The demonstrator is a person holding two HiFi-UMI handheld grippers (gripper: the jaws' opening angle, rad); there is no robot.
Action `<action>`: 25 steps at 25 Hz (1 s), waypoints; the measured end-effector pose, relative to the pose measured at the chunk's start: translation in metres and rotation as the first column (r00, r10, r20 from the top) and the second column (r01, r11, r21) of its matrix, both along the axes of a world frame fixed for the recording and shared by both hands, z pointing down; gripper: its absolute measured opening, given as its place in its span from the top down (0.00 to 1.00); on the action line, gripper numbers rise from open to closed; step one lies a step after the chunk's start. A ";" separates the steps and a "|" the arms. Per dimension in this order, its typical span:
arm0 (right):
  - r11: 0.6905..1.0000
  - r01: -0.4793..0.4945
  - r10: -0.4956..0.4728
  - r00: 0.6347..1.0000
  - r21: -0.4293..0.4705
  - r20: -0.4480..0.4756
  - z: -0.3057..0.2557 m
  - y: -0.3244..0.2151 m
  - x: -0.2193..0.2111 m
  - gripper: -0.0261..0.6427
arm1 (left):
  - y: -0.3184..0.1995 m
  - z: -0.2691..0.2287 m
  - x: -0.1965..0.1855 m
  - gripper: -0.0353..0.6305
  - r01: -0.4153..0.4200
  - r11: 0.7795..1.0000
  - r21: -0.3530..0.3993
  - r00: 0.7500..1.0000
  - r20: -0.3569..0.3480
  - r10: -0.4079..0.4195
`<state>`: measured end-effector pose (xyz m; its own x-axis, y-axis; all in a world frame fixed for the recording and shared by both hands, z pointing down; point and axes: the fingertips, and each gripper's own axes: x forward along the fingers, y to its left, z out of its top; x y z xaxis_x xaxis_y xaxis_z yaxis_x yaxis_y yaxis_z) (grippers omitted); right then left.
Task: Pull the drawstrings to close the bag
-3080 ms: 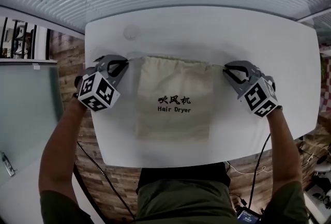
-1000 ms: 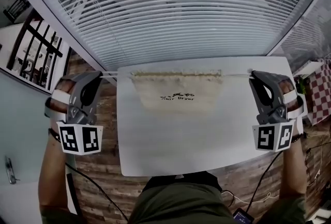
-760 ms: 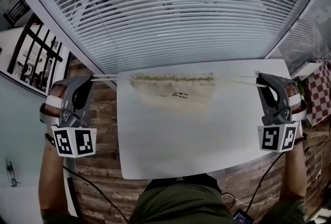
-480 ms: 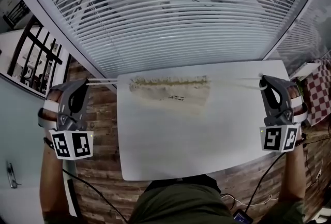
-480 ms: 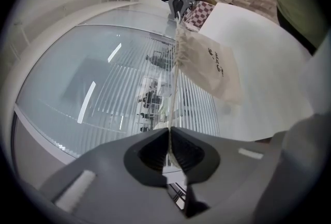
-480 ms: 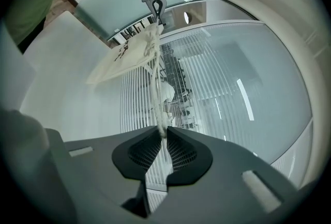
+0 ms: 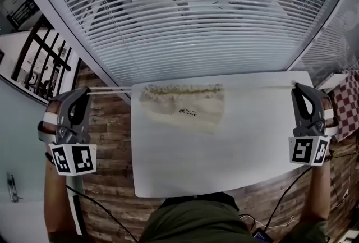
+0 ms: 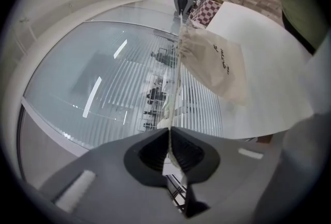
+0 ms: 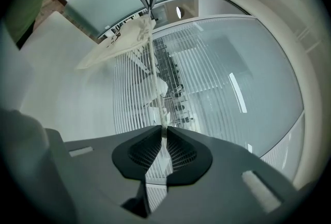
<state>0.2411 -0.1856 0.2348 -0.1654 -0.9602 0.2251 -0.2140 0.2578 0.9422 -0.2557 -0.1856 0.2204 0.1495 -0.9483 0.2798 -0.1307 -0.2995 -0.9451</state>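
Head view: your cream cloth drawstring bag [image 7: 182,106] hangs over the far part of the white table [image 7: 185,169], in front of the window blinds [image 7: 179,23]. Its top edge is strung up and its body sags toward the tabletop.
Left gripper [image 7: 85,91]: the jaws are pinched right together on the left drawstring [image 7: 109,90]. In the left gripper view the cord leaves the pads and runs dead straight to the bag's corner.
Right gripper [image 7: 295,86]: the jaws are all but together, with the right drawstring [image 7: 258,88] clamped in the thin slit between the pads. This cord is taut too.
Bag mouth: the top is ruffled and bunched along its hem, but it looks wide to me, so I'd call it gathering and not yet shut.
Line of pull: this is the one that matters. Gripper, cord, hem, cord and gripper lie on one straight line running left to right, with the bag's long top edge along it.
Bag from the tools: it lies inward of both, to the right of your left gripper and to the left of your right one.
Nearer hand: your left, by a little, since the right cord shows the longer free run.
Next move, as I read it: carry each hand outward along that same line and evenly, so the hem cinches without the bag sliding to one side.
Watch for: thin cord slipping through the pads under tension.
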 end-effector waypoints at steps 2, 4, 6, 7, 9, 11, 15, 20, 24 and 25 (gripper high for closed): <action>1.000 -0.012 0.012 1.000 0.007 0.013 -0.003 -0.003 0.002 0.90 | 0.000 -0.003 -0.003 0.93 0.008 1.000 0.003 1.000 -0.017 -0.008; 1.000 -0.028 0.027 0.999 0.007 0.025 -0.007 -0.005 0.005 0.90 | 0.000 -0.006 -0.004 0.93 0.010 1.000 0.005 0.999 -0.040 -0.010; 0.999 -0.040 0.040 0.999 0.003 0.022 -0.014 -0.005 0.006 0.90 | 0.000 -0.009 -0.003 0.93 0.007 1.000 0.004 0.998 -0.060 -0.007; 0.999 -0.044 0.044 0.999 -0.001 0.018 -0.016 -0.005 0.006 0.90 | 0.000 -0.009 -0.003 0.93 0.007 1.000 0.001 0.998 -0.069 -0.007; 0.999 -0.049 0.049 0.999 -0.009 0.012 -0.015 -0.005 0.007 0.90 | -0.001 -0.009 -0.004 0.93 0.013 1.000 -0.005 0.996 -0.086 -0.014; 0.998 -0.054 0.054 0.998 -0.011 0.023 -0.010 -0.004 0.012 0.90 | -0.003 -0.008 -0.005 0.93 0.023 1.000 -0.014 0.994 -0.106 -0.024; 0.997 -0.070 0.071 0.996 -0.012 0.049 -0.010 -0.004 0.020 0.90 | -0.005 -0.007 -0.005 0.93 0.031 0.999 -0.027 0.990 -0.134 -0.035; 0.997 -0.082 0.083 0.996 -0.012 0.037 -0.016 -0.006 0.023 0.90 | -0.006 -0.008 -0.009 0.93 0.042 0.999 -0.035 0.986 -0.158 -0.047; 0.996 -0.084 0.084 0.995 -0.015 0.047 -0.016 -0.010 0.027 0.90 | -0.008 -0.009 -0.010 0.93 0.059 0.998 -0.038 0.983 -0.173 -0.065; 0.996 -0.086 0.086 0.995 -0.017 0.047 -0.018 -0.012 0.027 0.90 | -0.010 -0.010 -0.011 0.93 0.065 0.997 -0.040 0.981 -0.180 -0.071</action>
